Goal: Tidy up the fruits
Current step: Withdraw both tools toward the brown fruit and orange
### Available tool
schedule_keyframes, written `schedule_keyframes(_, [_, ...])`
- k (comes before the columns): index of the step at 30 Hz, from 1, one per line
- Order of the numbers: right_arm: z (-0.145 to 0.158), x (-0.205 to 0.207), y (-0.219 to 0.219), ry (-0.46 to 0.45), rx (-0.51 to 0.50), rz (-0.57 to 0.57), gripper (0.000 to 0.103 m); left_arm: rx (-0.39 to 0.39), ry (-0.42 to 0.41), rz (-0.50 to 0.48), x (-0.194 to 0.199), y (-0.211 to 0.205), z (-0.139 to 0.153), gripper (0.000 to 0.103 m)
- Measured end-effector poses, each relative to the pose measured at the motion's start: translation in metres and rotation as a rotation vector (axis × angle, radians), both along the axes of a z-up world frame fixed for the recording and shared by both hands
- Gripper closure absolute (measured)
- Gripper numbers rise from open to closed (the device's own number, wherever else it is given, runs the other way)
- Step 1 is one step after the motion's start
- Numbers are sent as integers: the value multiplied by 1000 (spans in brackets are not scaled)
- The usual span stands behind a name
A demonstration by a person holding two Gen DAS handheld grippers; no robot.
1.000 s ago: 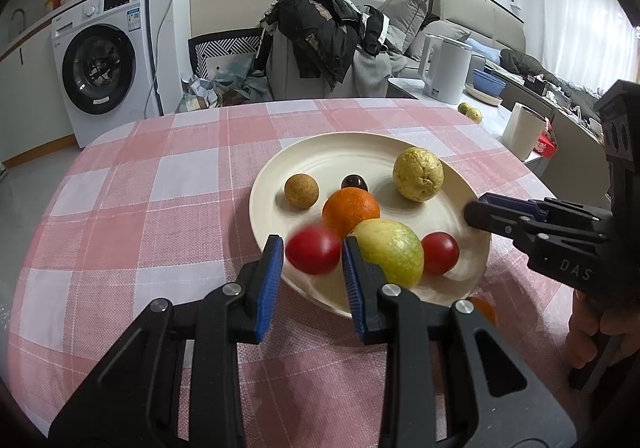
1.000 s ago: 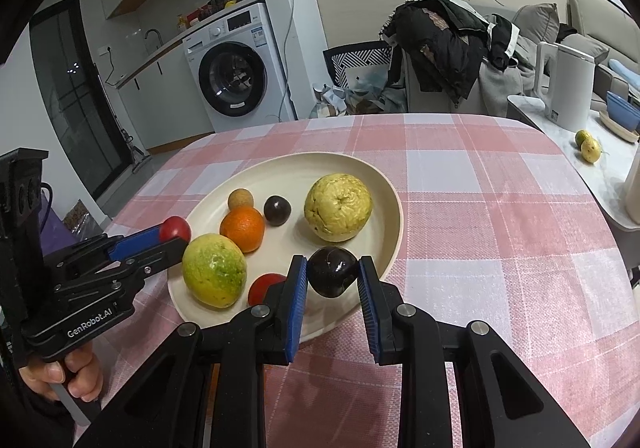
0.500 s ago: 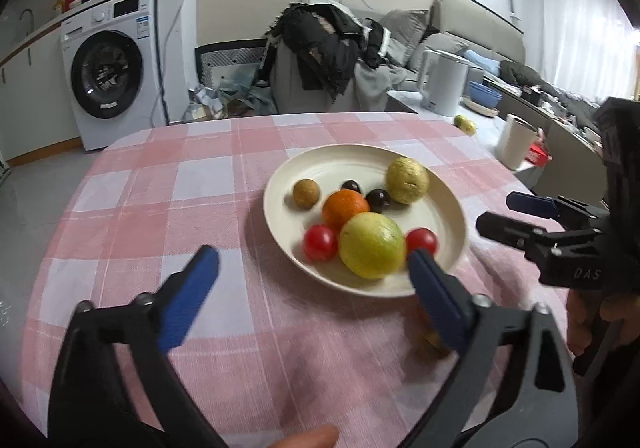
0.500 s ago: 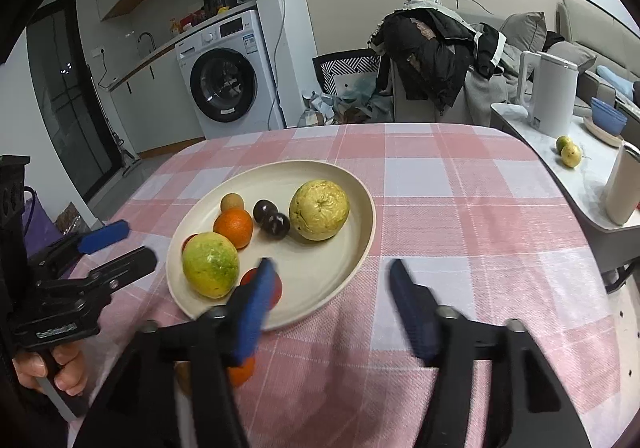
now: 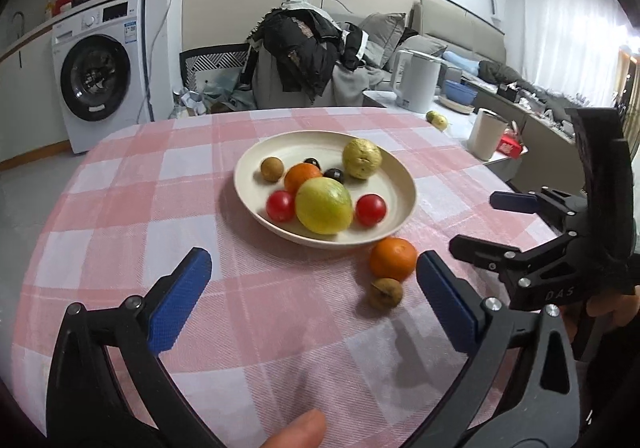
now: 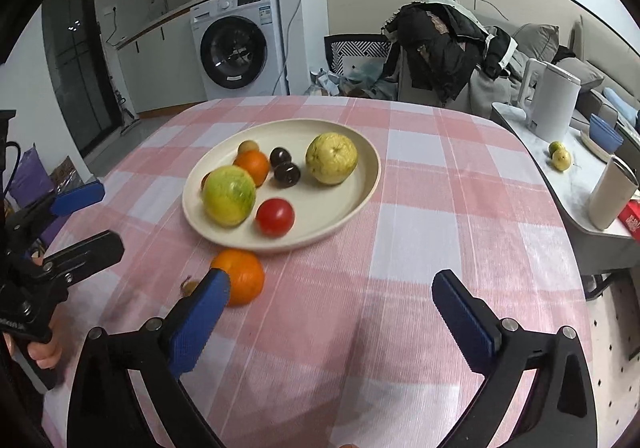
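Fruits, on a pink checked tablecloth (image 5: 120,208); listing near to far. Left gripper (image 5: 312,300) and right gripper (image 6: 332,312): both hovering low over the cloth, blue pads standing wide apart, gripping nothing. Loose items: one small brown longan (image 5: 385,293) and one orange (image 5: 392,259) lying on the cloth, just beside the near rim of the cream plate (image 5: 404,184). Sitting in the plate: yellow-green guava (image 5: 324,205) between two red tomatoes (image 5: 371,210); a second orange (image 5: 302,175) and two dark round fruits (image 6: 285,168) behind; a brown longan (image 5: 272,169) at left; a pale yellow guava (image 5: 362,159) farthest back.
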State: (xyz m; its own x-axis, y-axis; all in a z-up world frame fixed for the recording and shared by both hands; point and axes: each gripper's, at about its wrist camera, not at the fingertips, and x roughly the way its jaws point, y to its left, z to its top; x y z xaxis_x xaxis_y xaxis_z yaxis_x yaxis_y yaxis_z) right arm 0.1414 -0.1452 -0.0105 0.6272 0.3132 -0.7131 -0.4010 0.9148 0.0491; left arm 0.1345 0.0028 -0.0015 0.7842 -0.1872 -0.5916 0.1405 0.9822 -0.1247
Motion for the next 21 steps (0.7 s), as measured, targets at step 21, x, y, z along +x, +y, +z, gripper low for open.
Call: schedule_keyframes(21, [-7, -6, 5, 17, -25, 41, 0, 75, 52, -28, 4, -19, -18, 1])
